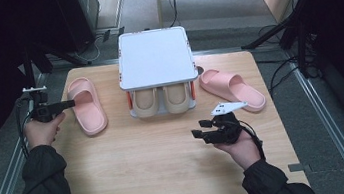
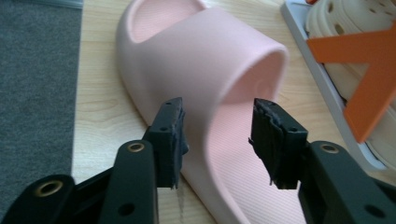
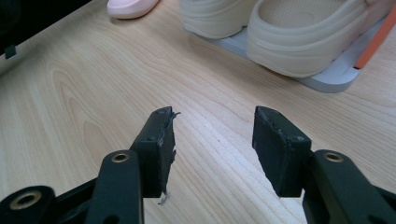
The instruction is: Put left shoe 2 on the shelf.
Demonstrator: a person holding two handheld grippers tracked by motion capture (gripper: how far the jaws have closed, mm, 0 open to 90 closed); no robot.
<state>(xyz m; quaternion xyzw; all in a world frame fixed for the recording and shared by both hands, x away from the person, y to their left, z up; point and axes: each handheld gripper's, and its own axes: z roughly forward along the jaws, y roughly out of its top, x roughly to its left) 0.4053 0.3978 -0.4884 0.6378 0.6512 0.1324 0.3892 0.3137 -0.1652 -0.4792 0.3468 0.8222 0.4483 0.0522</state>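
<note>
A pink slipper (image 1: pixel 86 105) lies on the wooden table (image 1: pixel 170 173), left of a white two-level rack (image 1: pixel 154 56). Its mate (image 1: pixel 232 89) lies to the right of the rack. A pair of beige clogs (image 1: pixel 163 99) stands on the rack's lower shelf. My left gripper (image 1: pixel 67 104) hovers at the left slipper's outer edge, open. In the left gripper view the left gripper (image 2: pixel 217 114) has its pads apart over the slipper (image 2: pixel 201 51), touching nothing. My right gripper (image 1: pixel 199 128) is open above bare wood in front of the rack. The right gripper (image 3: pixel 212 116) faces the clogs (image 3: pixel 299 37).
The rack's orange strut (image 2: pixel 369 79) and grey base (image 3: pixel 327 79) stand close to the slippers. Dark stands and cables flank the table on the grey floor (image 1: pixel 324 122). Bare wood lies between the rack and the table's near edge.
</note>
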